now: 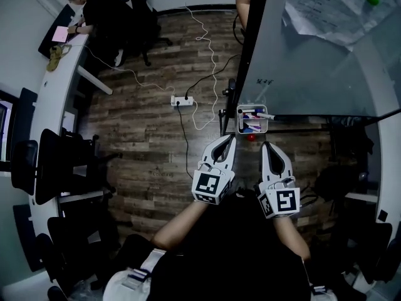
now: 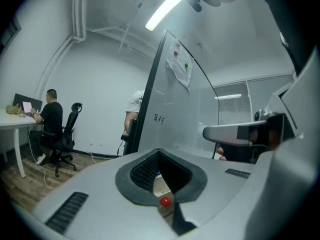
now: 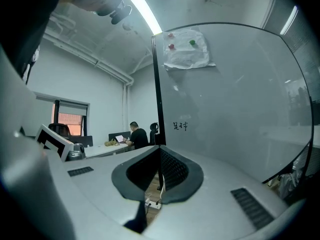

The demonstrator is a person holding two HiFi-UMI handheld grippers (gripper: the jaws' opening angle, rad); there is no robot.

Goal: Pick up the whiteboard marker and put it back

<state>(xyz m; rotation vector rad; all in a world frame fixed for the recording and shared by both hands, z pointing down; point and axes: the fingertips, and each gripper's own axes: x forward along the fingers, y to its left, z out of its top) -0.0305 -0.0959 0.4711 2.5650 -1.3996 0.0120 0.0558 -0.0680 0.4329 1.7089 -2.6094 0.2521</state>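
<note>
Closest in, the left gripper (image 1: 230, 140) and right gripper (image 1: 266, 147) are held side by side, each with jaws pressed together and nothing caught between them. Just past their tips, the markers (image 1: 254, 113) are seen lying in the tray (image 1: 239, 120) at the whiteboard's (image 1: 313, 74) lower edge. Far off, a person (image 1: 100, 11) is seated at a desk.

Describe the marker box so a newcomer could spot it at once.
Find the big whiteboard standing on the wooden floor. At the left end of its bottom edge sits a small white box of markers. It is the only container there, with a red ball beside it.
</note>
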